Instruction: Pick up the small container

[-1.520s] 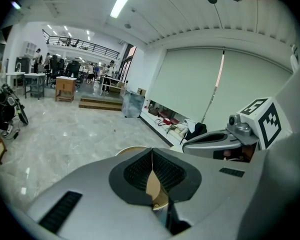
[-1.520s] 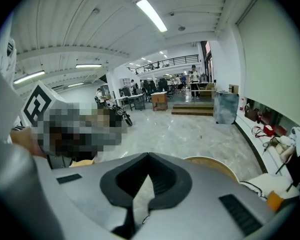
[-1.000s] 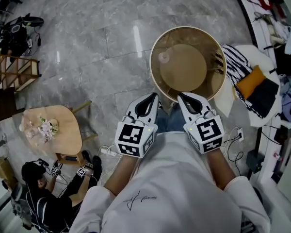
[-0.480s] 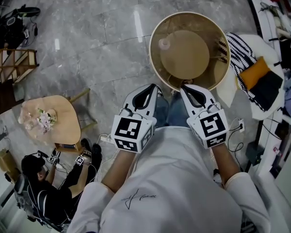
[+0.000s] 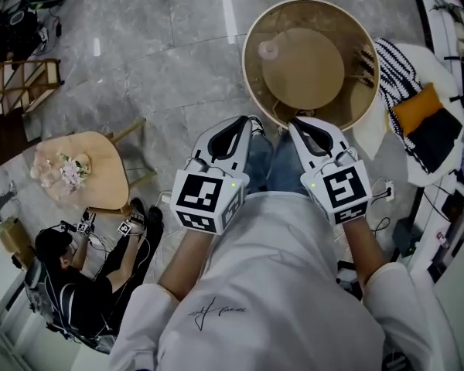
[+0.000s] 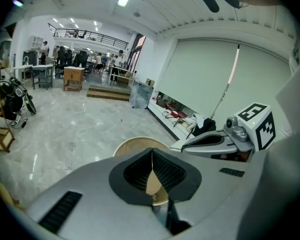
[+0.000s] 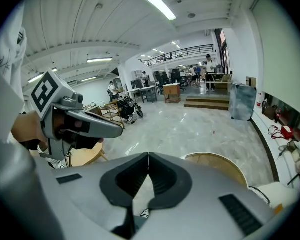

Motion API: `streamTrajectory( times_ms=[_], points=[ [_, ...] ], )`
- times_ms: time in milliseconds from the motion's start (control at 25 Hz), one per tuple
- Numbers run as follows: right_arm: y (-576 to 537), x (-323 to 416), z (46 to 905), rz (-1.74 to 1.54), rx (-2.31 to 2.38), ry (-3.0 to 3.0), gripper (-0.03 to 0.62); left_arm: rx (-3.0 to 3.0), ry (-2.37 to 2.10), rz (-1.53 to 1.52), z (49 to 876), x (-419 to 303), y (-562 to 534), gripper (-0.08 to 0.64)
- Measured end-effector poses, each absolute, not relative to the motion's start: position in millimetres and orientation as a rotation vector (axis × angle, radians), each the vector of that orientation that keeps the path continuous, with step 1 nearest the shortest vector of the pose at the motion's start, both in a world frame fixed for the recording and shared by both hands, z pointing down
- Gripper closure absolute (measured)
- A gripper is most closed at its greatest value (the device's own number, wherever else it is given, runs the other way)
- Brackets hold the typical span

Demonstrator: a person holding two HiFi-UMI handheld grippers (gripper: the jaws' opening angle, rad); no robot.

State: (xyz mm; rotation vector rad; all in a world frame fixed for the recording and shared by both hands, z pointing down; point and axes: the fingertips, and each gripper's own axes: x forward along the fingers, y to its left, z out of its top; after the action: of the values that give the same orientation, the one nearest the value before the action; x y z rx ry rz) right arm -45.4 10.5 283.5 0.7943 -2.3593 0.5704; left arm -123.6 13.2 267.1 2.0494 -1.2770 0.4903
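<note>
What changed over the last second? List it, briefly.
The left gripper and right gripper sank slightly toward the round table, and the view closed in with them. Nothing taken or released. Fingers stay shut and empty; the small container sits untouched.

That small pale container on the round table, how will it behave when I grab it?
The small container looks tiny beside the round table, so probably light and easily nudged. Its round outline suggests it might roll if tipped over. The table's raised rim would likely stop it sliding off.
</note>
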Motion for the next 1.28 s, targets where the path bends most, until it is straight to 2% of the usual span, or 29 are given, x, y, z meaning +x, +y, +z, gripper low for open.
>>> streamTrajectory(
  times_ms=[1280],
  points=[
    [-21.3,-15.7,357.7,0.562,0.628,-2.372,0.575,1.898,-1.316,0.478,334.9,-92.4,-6.6,0.543]
  ],
)
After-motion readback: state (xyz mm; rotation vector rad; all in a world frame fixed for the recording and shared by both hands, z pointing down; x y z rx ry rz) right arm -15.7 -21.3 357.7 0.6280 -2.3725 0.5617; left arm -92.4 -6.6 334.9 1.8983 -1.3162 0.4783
